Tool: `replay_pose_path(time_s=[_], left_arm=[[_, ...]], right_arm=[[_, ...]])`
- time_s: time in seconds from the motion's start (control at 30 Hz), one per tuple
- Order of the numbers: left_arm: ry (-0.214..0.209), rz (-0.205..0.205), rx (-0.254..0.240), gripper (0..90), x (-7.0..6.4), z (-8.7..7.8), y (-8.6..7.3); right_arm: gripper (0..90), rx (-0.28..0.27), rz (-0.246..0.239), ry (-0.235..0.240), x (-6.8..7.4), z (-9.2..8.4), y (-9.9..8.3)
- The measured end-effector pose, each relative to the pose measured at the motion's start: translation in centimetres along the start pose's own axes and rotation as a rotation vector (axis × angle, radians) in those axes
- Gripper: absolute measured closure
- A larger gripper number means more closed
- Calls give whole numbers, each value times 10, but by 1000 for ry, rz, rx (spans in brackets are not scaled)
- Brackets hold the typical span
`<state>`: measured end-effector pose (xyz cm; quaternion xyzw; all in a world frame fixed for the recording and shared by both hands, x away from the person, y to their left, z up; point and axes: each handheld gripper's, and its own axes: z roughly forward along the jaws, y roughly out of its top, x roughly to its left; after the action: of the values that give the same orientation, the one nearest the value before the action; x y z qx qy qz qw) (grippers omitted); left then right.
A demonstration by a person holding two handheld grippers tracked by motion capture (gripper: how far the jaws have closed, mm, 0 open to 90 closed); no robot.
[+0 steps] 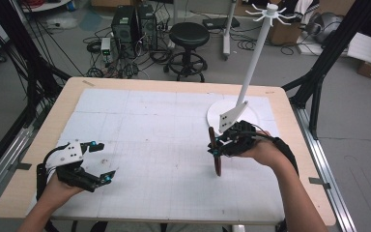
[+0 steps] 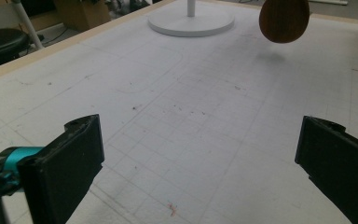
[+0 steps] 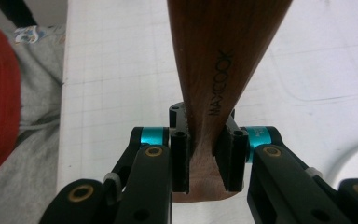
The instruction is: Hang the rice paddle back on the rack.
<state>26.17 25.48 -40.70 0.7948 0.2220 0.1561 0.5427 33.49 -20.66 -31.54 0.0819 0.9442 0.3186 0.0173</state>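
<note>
The right hand-held gripper (image 3: 204, 163) pinches a wooden spoon (image 3: 223, 60) above the desk (image 1: 164, 140). The left hand-held gripper (image 2: 200, 158) stands spread, holding nothing.

Dark brown wooden spatula (image 1: 216, 153), held off the white gridded mat (image 1: 140, 130) right of its middle, nearer the right edge than the left. Stands roughly upright in the high view, one end up near the white round base by the far right corner, the other end pointing down toward the near edge without clearly touching. Handle end flat and paler at its cut tip (image 3: 205, 179), clamped between two black pads; blade widening away from there, smooth reddish grain, "MAYCOOK" printed in black along it (image 3: 220, 81). Rounded oval blade end (image 2: 284, 19) hanging above the mat, casting a faint shadow beneath.
</note>
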Motion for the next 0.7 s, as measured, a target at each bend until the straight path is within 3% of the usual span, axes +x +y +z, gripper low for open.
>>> replay_pose_path(time_s=[0.2, 0.7], left_arm=[[0, 0, 0, 17, 0, 0, 0], [1, -2, 3, 17, 0, 0, 0]], right_arm=[[779, -62, 25, -18, -2, -14, -3], [778, -146, 65, -78, -5, -34, -8]])
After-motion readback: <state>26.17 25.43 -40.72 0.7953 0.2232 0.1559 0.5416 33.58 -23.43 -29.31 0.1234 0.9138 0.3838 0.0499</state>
